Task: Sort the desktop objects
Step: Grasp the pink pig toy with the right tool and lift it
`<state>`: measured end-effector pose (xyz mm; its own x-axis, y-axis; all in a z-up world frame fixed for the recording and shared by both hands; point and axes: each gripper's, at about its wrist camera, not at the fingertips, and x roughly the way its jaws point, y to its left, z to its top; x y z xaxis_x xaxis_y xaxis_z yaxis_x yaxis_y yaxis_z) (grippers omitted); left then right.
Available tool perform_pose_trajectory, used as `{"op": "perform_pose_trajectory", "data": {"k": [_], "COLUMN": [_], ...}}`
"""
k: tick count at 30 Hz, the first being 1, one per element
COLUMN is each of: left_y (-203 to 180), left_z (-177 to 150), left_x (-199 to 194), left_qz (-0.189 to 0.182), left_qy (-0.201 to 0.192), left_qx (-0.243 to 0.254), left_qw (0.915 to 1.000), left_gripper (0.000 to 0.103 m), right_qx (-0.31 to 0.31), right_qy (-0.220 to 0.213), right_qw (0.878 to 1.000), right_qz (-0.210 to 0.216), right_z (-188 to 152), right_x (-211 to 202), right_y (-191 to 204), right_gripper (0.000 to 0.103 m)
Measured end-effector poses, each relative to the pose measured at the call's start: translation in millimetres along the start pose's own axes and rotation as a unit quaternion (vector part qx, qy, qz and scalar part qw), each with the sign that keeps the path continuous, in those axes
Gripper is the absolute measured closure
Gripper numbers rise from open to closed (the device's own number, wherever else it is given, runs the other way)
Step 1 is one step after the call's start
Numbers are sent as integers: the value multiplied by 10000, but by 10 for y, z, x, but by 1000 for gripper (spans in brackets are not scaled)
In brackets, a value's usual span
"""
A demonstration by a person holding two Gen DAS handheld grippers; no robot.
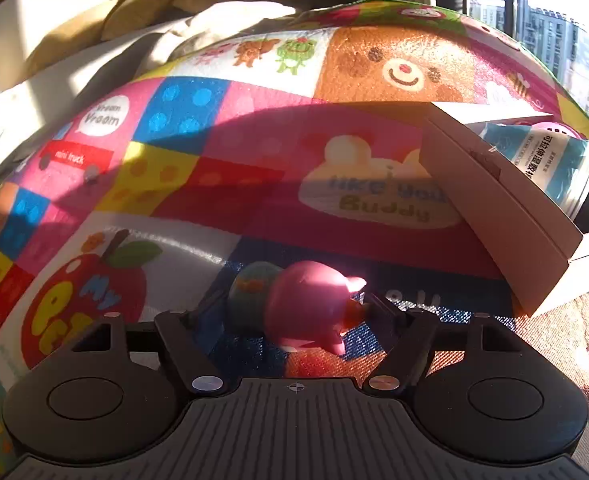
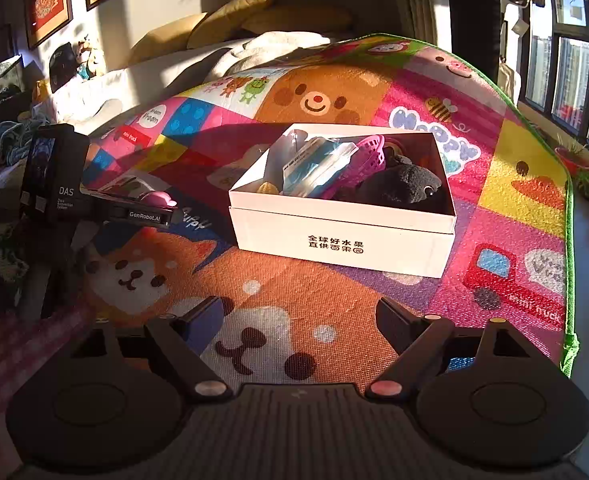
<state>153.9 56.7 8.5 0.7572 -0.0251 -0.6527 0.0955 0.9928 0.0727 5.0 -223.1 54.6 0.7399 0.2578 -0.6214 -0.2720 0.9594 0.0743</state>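
My left gripper (image 1: 294,308) is shut on a pink pig toy (image 1: 310,308) with a green-blue body part, held just above the colourful play mat (image 1: 222,184). It also shows in the right wrist view (image 2: 162,208), with the pig toy (image 2: 158,199) at its tip, left of the white box (image 2: 342,236). The box holds a blue-white packet (image 2: 314,164), a pink basket (image 2: 368,156) and a dark plush toy (image 2: 406,188). In the left wrist view the box (image 1: 502,208) is to the right. My right gripper (image 2: 300,316) is open and empty, low over the mat in front of the box.
A sofa with yellow cushions (image 2: 230,16) stands behind the mat. Windows (image 2: 566,60) line the right side. Clutter and clothes (image 2: 10,148) lie at the left. The mat's green edge (image 2: 568,240) runs along the right.
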Motion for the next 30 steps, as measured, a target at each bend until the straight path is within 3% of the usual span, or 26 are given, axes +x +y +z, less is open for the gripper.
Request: {"op": "perform_pose_trajectory", "data": {"k": [5, 7, 10, 15, 17, 18, 25, 30], "left_y": [-171, -326, -704, -1220, -1334, -1361, -1137, -963], "left_z": [-104, -184, -393, -759, -868, -917, -1112, -1306], "left_x": [-346, -625, -1095, -1409, -1434, -1444, -1514, -1571], "left_qz": [-245, -729, -1574, -2312, -2375, -2374, -1866, -1723], "left_qy": [-190, -326, -520, -520, -421, -364, 18, 227], "left_qx": [165, 218, 613, 830, 860, 845, 575, 483], "left_qw": [9994, 9966, 9843, 9680, 9667, 9671, 9807, 9836], "left_gripper": [29, 29, 27, 24, 16, 6, 1, 0], "right_qx": [-273, -231, -52, 421, 475, 456, 305, 111], "right_qy": [41, 118, 207, 388, 381, 354, 315, 333], "right_qw": [9995, 9994, 9990, 9959, 9949, 9948, 9968, 9990], "right_qz": [-154, -208, -380, -698, -807, -839, -668, -288], "right_z": [-178, -254, -362, -472, -512, -521, -567, -534], "right_x": [-83, -103, -113, -105, -141, -166, -231, -167], "right_y": [63, 35, -71, -257, -287, -282, -132, 139], "right_gripper": [14, 14, 12, 8, 8, 7, 3, 3]}}
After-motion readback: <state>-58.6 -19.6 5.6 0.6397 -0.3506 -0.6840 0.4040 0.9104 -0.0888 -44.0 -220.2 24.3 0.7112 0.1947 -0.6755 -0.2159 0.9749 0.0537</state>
